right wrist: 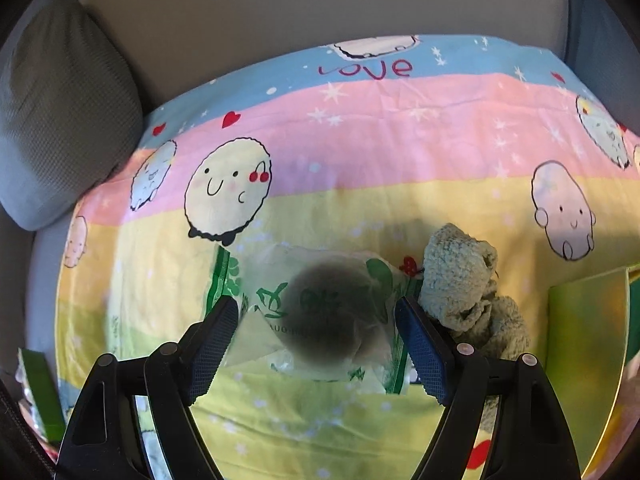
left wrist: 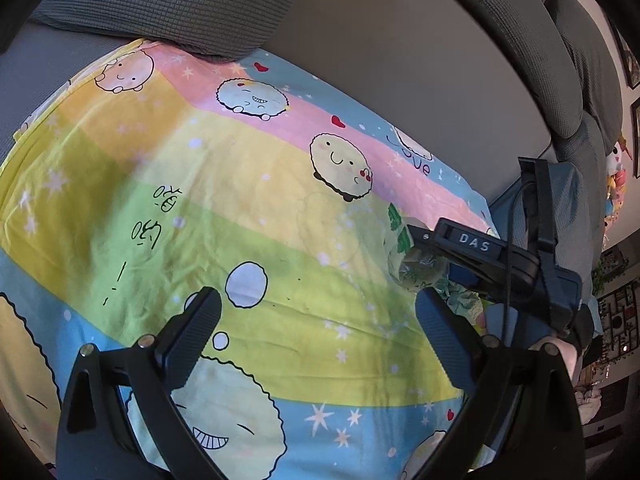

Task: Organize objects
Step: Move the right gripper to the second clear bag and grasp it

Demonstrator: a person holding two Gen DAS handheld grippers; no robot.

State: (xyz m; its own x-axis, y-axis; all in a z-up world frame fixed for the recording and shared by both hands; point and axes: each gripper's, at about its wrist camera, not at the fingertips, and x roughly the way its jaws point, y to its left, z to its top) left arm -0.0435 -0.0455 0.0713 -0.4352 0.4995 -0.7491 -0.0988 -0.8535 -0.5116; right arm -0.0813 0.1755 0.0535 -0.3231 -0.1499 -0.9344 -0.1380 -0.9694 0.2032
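A clear plastic packet with green print (right wrist: 320,316) lies on a rainbow cartoon cloth (right wrist: 360,140); something dark shows inside it. My right gripper (right wrist: 316,320) is open, with its fingers on either side of the packet and low over it. A pale green knitted cloth (right wrist: 464,280) lies bunched just right of the packet. My left gripper (left wrist: 318,312) is open and empty above the cloth (left wrist: 200,180). In the left wrist view the right gripper's body (left wrist: 500,264) hangs over the packet (left wrist: 404,248).
The cloth covers a grey sofa seat (right wrist: 320,8). A grey cushion (right wrist: 60,120) sits at the cloth's left edge. A green-yellow box (right wrist: 588,340) lies at the right. A green packet (right wrist: 38,392) is at the lower left. Sofa backrest cushions (left wrist: 560,60) rise behind.
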